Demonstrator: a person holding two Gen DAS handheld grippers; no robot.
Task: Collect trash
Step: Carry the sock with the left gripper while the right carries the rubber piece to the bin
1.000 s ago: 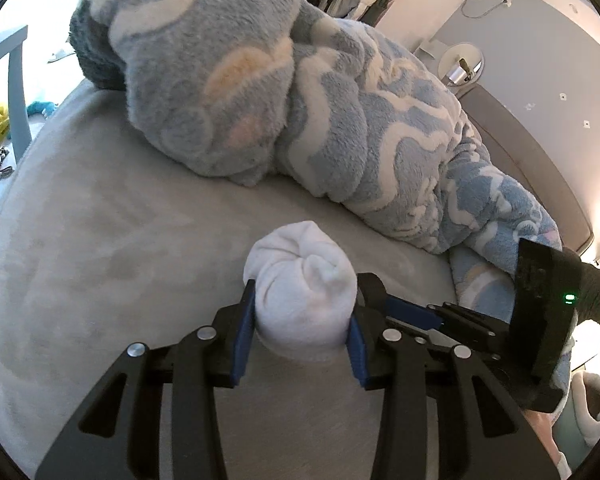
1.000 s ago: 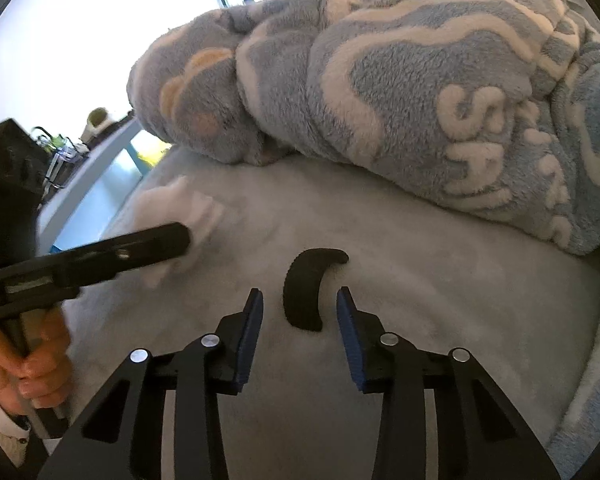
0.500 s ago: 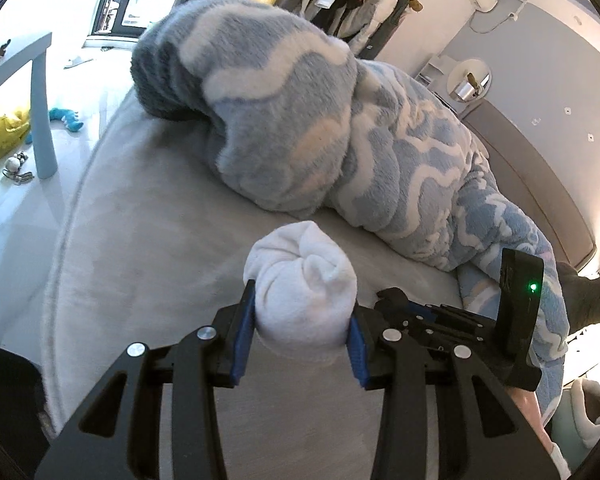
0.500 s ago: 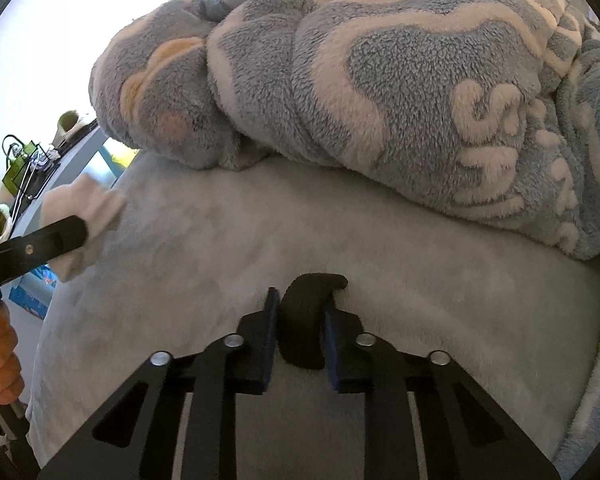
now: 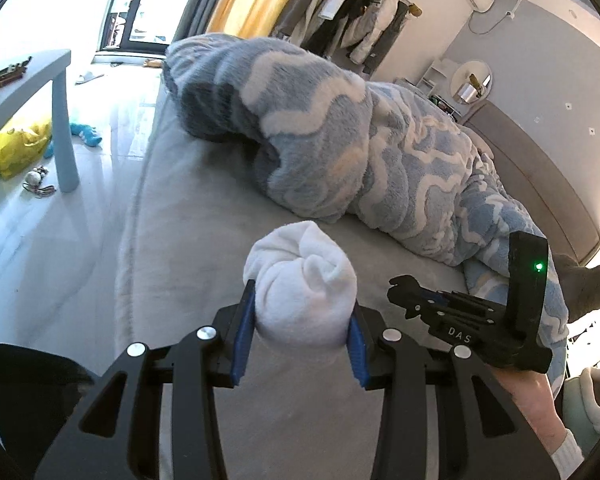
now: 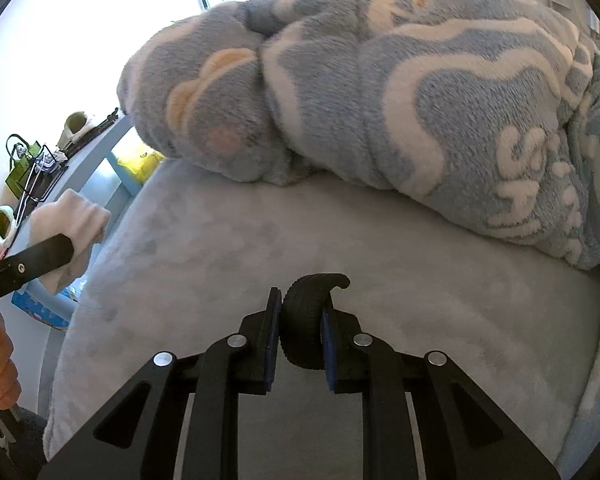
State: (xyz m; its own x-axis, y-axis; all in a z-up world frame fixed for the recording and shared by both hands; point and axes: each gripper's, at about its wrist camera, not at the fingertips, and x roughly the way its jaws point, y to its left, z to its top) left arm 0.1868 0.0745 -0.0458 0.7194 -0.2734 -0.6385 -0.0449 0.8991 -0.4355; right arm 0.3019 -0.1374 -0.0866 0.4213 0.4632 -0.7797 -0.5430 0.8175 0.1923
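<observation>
White sock bundle [image 5: 302, 284], black ribbed piece [image 6: 306, 320] (perhaps rubber), blue-and-cream wavy blanket [image 5: 340, 136].

Both claws [image 5: 302, 318] [image 6: 300, 330] apparently clamped

The right gripper [image 6: 300, 322] goes from spread wide around the curved black rubber piece [image 6: 306, 320] a second ago to clamped tight on it now, pads pressing both flanks, and the piece rides up between them above the grey bed cover [image 6: 380, 248]. In the left wrist view the left gripper [image 5: 302, 320] pulls higher and back with the rolled white sock [image 5: 302, 284]: the fluffy blue blanket [image 5: 340, 136] shrinks away, the floor and the light blue table [image 5: 60, 92] swing into sight, and a grey cat [image 5: 592, 288] appears at the right edge.
</observation>
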